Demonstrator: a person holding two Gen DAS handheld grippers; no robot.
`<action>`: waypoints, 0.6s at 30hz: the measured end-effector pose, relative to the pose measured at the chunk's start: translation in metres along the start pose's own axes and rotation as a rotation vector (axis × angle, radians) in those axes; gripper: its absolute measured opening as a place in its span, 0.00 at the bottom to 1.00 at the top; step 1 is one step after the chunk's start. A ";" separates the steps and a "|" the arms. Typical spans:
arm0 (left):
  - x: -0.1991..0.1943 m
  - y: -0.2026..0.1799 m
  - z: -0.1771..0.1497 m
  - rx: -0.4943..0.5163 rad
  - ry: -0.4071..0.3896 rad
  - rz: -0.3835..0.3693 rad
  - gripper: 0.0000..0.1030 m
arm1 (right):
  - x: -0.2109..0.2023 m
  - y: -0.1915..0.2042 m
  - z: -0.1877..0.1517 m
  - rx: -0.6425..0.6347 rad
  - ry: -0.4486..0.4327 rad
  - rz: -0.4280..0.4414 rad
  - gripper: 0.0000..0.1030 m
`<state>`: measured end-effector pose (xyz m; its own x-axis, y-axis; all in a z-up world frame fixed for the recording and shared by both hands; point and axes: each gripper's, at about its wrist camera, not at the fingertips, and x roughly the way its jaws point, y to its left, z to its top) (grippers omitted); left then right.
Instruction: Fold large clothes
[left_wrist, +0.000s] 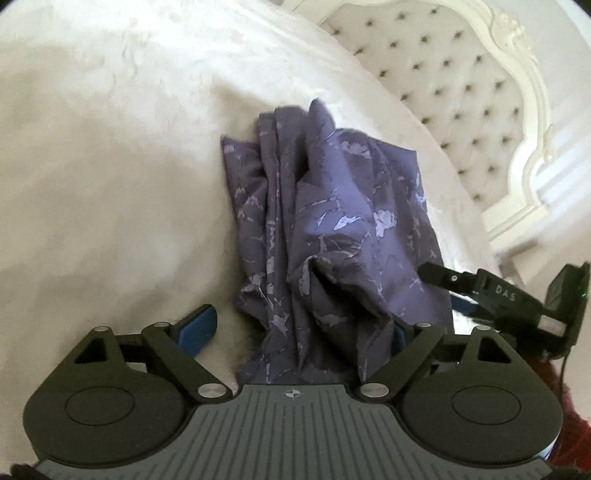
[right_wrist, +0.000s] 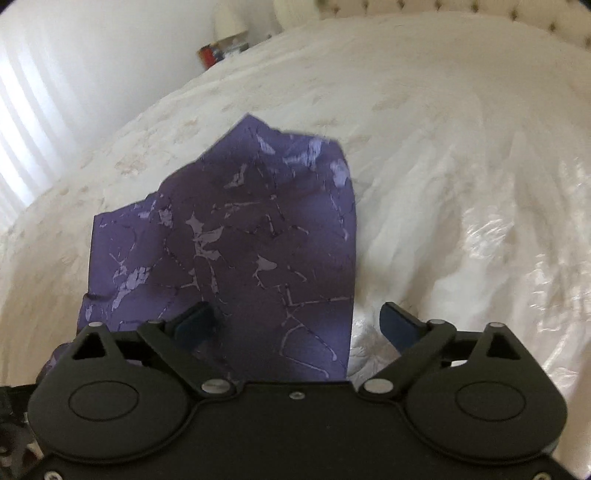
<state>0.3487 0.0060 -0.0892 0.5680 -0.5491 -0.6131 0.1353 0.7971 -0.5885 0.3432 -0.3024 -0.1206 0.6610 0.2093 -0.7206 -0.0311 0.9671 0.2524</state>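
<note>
A purple patterned garment (left_wrist: 325, 229) lies bunched in folds on the white bed (left_wrist: 110, 184). My left gripper (left_wrist: 299, 328) is open, its jaws spread wide, with the near end of the garment lying between them; the right pad is mostly hidden by cloth. In the right wrist view the garment (right_wrist: 229, 236) lies flatter, reaching between the open jaws of my right gripper (right_wrist: 295, 325), over toward the left finger (right_wrist: 195, 325). The right gripper also shows in the left wrist view (left_wrist: 436, 275) at the garment's right edge.
A white tufted headboard (left_wrist: 461, 92) stands beyond the bed. In the right wrist view a bedside table with a lamp (right_wrist: 229, 26) and small items stands at the far side, and a bright window (right_wrist: 22, 129) is on the left.
</note>
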 end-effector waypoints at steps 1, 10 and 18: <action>-0.009 -0.004 -0.001 0.021 -0.019 0.015 0.87 | -0.007 0.001 0.000 -0.017 -0.028 -0.022 0.95; -0.101 -0.086 -0.034 0.481 -0.272 0.267 0.87 | -0.119 0.035 -0.019 -0.007 -0.315 -0.035 0.99; -0.118 -0.128 -0.057 0.451 -0.255 0.317 0.87 | -0.162 0.056 -0.063 0.057 -0.276 -0.039 0.99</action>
<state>0.2185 -0.0455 0.0280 0.8062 -0.2341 -0.5433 0.2265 0.9706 -0.0820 0.1870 -0.2735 -0.0302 0.8403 0.1177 -0.5291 0.0350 0.9623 0.2697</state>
